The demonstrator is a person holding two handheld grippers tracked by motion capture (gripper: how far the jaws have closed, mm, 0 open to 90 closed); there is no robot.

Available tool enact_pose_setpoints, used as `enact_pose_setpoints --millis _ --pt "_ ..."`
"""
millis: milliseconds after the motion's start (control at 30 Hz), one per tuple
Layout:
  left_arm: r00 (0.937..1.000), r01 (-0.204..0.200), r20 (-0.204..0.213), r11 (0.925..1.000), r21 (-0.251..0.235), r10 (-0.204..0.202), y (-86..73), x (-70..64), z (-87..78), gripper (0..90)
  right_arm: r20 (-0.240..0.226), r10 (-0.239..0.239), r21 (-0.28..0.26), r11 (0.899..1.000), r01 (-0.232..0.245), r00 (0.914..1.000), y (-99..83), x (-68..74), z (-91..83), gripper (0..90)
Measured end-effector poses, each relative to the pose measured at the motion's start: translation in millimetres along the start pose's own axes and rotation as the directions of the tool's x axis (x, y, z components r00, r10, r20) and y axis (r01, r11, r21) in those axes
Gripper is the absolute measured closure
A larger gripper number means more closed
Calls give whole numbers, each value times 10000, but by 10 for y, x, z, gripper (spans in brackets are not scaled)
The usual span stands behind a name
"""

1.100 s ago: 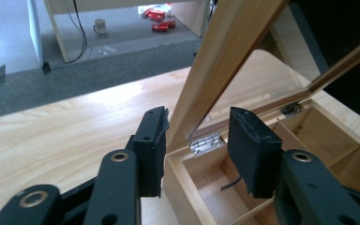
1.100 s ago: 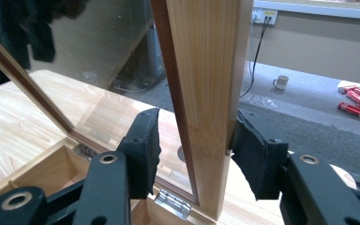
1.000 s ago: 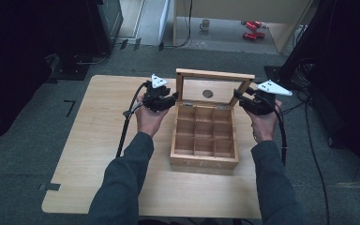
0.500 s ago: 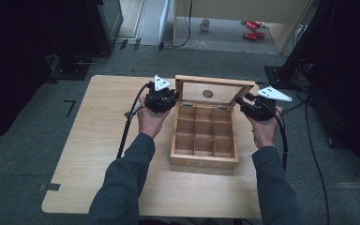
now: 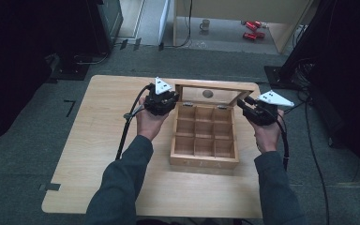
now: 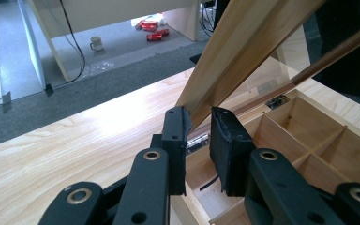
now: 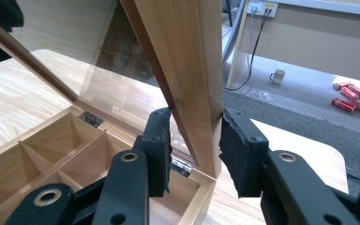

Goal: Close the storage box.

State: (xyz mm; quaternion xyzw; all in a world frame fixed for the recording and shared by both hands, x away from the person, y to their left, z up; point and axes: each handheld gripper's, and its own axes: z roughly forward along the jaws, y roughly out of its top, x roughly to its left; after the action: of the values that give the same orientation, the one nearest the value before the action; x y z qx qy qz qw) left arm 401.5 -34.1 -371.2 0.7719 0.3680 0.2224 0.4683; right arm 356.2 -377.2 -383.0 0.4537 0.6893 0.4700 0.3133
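Note:
A wooden box [image 5: 204,161] with several empty compartments stands on the table, its glass-paned lid [image 5: 214,86] raised at the back. My left gripper [image 5: 171,101] is shut on the lid's left frame rail, my right gripper [image 5: 243,105] on its right rail. In the left gripper view the lid [image 6: 243,42] slants down between the black jaws of the left gripper [image 6: 199,117], with the compartments [image 6: 309,140] to the right. In the right gripper view the right gripper [image 7: 194,119] clamps the pale wood rail of the lid [image 7: 183,51] above the hinge corner.
The wooden table [image 5: 98,140] has bare surface left of and in front of the box. A black cable [image 5: 124,131] trails from the left gripper. On the floor beyond stand a mug [image 5: 205,24] and red cans [image 5: 251,29]. Dark equipment flanks both sides.
The lid's top edge has come lower in the high view, and both grippers have moved down with it, still on its side rails.

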Motion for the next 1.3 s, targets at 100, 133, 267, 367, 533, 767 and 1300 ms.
enact_pose_setpoints --millis 100,133,267,367,533,767,1300 --pt "10000 -6 14 10000 -7 6 -6 -2 -7 771 3 -39 -98 9999 39 10000 -5 4 -38 646" --pt "10000 -39 14 10000 6 39 -9 -5 -12 772 35 -32 -210 9998 33 10000 -4 -3 -84 648" --pt "10000 -41 18 10000 -55 41 -14 -13 -33 777 138 -94 -187 9998 97 9999 -5 -20 -143 692" --pt "10000 -80 3 9999 -69 80 -16 -18 -43 784 173 -143 -105 9998 145 9997 -8 -22 -155 708" --pt "9998 -171 36 9998 -85 171 -46 -28 -75 795 200 -297 -21 9996 297 9994 -21 9 -179 730" --pt "9995 -298 81 9995 -118 299 -88 -57 -111 794 228 -624 190 9979 620 9978 -36 72 -213 762" --pt "9988 -426 217 9987 -271 432 -178 -118 -213 779 283 -838 68 9965 836 9961 -120 164 -324 758"
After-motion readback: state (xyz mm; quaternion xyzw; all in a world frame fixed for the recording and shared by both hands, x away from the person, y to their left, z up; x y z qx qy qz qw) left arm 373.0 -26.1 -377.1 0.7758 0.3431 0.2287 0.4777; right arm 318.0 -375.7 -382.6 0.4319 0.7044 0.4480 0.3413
